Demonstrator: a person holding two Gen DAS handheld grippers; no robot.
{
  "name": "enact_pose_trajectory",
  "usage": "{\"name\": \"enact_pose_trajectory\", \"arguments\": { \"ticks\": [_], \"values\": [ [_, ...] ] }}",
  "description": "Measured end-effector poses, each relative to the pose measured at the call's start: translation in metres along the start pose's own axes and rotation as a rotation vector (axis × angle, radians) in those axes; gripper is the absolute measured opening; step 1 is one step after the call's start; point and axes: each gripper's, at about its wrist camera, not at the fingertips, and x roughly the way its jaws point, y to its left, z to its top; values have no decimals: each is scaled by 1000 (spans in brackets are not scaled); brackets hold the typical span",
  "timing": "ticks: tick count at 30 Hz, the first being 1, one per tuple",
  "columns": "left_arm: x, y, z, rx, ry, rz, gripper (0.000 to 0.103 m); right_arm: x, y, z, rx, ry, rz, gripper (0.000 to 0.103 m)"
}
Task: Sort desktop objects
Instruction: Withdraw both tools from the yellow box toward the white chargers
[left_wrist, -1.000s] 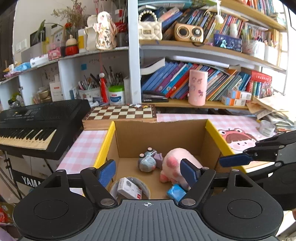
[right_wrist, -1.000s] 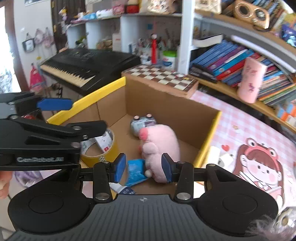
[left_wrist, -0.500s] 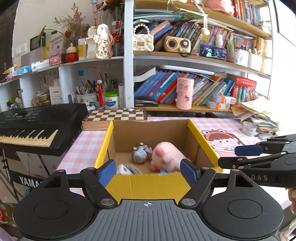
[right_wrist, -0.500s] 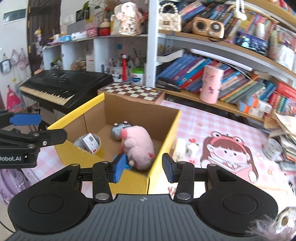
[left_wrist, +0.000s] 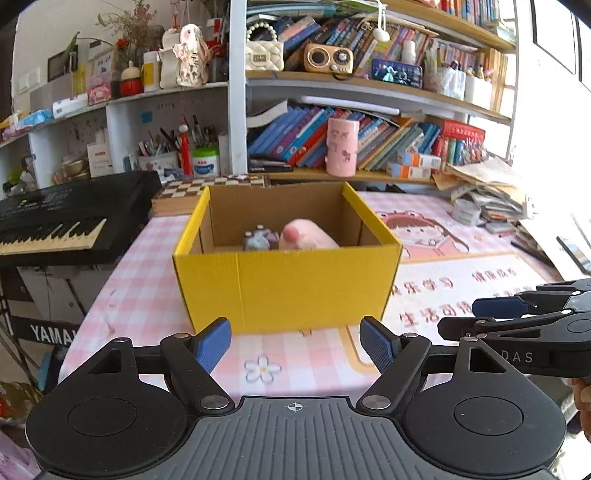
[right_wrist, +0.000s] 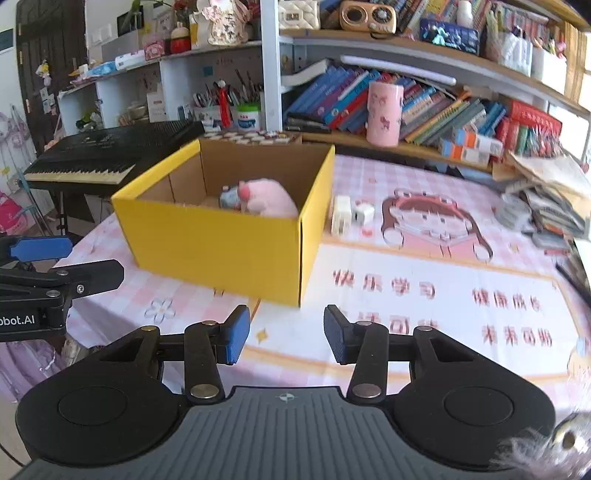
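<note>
table (right_wrist: 424, 302): pink checked cloth with a cartoon mat; the near part in front of both grippers looks bare of loose items.
box (left_wrist: 284, 280): yellow outside, brown inside, open top, standing on the table ahead of both grippers and apart from them. It seems to be the sorting bin.
plush (right_wrist: 271, 201): pink, lying inside the box against its right wall; counts as sorted.
grey toy (left_wrist: 258, 240): small, inside the box, touching the plush on its left; also sorted. Anything lower in the box is hidden by the front wall.
white blocks (right_wrist: 349, 216): two small pale pieces on the table just beside the box's right wall, outside it. They look like the clearest items left to put in, though I cannot tell what they are.
paper pile (right_wrist: 546, 206): loose stack at the far right edge of the table; whether it belongs to the task is unclear.
left gripper (left_wrist: 295, 341): fingers spread wide, nothing between them, held above the table short of the box.
right gripper (right_wrist: 282, 334): fingers apart, empty, near the box's front right corner.
progress: well along by my reading; at least two things are in the box and both grippers are free.
left to do: probably fetch the white blocks, most easily with the right gripper.
</note>
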Motion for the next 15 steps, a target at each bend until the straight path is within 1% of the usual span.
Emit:
{"name": "enact_pose_trajectory", "arguments": {
  "ticks": [7, 10, 11, 15],
  "values": [
    [-10, 2, -14, 5, 18, -10, 79, -11, 13, -24, 44, 41, -5, 42],
    [-10, 1, -19, 7, 40, -34, 79, -17, 14, -27, 49, 32, -24, 43],
    [-10, -1, -21, 14, 46, -45, 79, -18, 14, -28, 55, 33, -30, 46],
    [-11, -9, -23, 59, 51, -85, 79, -20, 12, -34, 73, 53, -54, 47]
  ]
}}
